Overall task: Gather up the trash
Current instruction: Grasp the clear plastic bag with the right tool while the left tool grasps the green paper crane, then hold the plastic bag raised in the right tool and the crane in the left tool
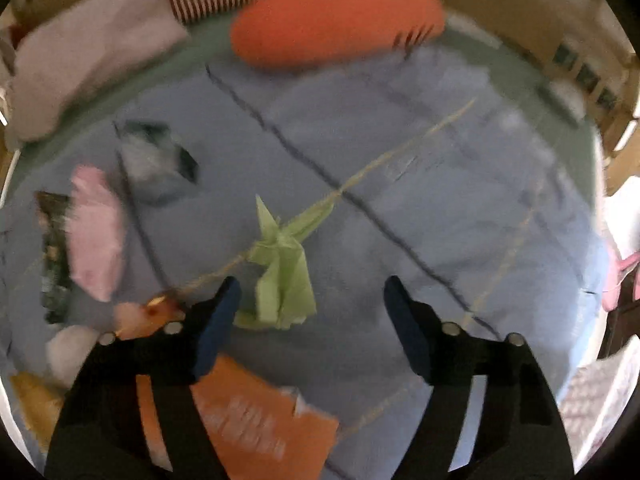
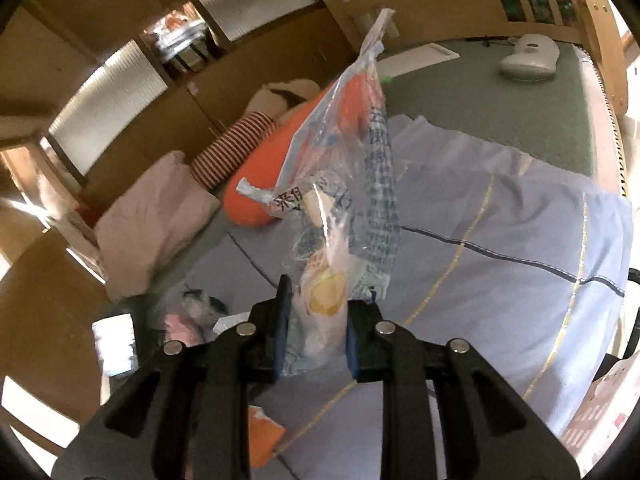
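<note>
The left wrist camera is looking steeply down along its fingers (image 1: 240,300) at the blue quilt (image 1: 400,184), hanging near it. The right wrist camera is facing more shallowly across the bed toward the wooden wall (image 2: 132,12). Both views are sharing the quilt, the orange bolster (image 1: 336,20) and the pink pillow (image 1: 88,52).

One crumpled green paper (image 1: 286,268) lies at the centre of the left wrist view. Left of it are one pink wrapper (image 1: 98,232) and one dark-and-clear wrapper (image 1: 156,160). One orange packet (image 1: 248,412) sits at the bottom. One orange bolster (image 1: 336,24) lies at the top, one pink pillow (image 1: 92,48) upper left. One clear printed bag (image 2: 344,208) fills the centre of the right wrist view. One blue blanket (image 2: 520,240) covers the bed.
</note>
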`<act>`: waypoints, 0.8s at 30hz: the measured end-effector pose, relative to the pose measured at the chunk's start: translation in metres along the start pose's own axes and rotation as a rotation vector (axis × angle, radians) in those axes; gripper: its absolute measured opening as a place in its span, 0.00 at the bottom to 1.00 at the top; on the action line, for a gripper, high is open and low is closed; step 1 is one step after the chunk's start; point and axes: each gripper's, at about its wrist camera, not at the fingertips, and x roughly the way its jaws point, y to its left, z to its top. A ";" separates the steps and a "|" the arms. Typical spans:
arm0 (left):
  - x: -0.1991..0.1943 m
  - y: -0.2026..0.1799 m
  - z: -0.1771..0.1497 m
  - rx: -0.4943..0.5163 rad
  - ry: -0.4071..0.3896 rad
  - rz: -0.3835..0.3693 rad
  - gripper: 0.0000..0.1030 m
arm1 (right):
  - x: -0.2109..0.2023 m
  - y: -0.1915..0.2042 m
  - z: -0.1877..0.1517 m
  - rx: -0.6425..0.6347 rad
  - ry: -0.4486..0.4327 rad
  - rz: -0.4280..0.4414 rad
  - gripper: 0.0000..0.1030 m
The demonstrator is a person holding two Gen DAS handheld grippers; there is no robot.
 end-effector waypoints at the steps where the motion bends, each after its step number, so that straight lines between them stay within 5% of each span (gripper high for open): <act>1: 0.017 0.002 0.004 -0.029 0.046 0.006 0.54 | -0.002 0.003 -0.002 -0.005 -0.003 0.013 0.24; 3: 0.034 0.008 0.005 -0.079 0.094 -0.003 0.24 | -0.005 0.005 -0.004 -0.005 0.001 0.032 0.24; 7: -0.004 0.015 -0.008 -0.114 -0.013 -0.124 0.22 | -0.007 0.013 -0.008 -0.037 0.018 0.066 0.24; 12: -0.143 0.043 -0.064 -0.156 -0.309 -0.263 0.22 | -0.039 0.030 -0.019 -0.130 0.003 0.140 0.24; 17: -0.265 0.080 -0.183 -0.189 -0.487 -0.054 0.22 | -0.080 0.080 -0.074 -0.381 0.086 0.261 0.24; 24: -0.299 0.120 -0.310 -0.392 -0.507 0.120 0.23 | -0.148 0.126 -0.154 -0.662 0.064 0.380 0.24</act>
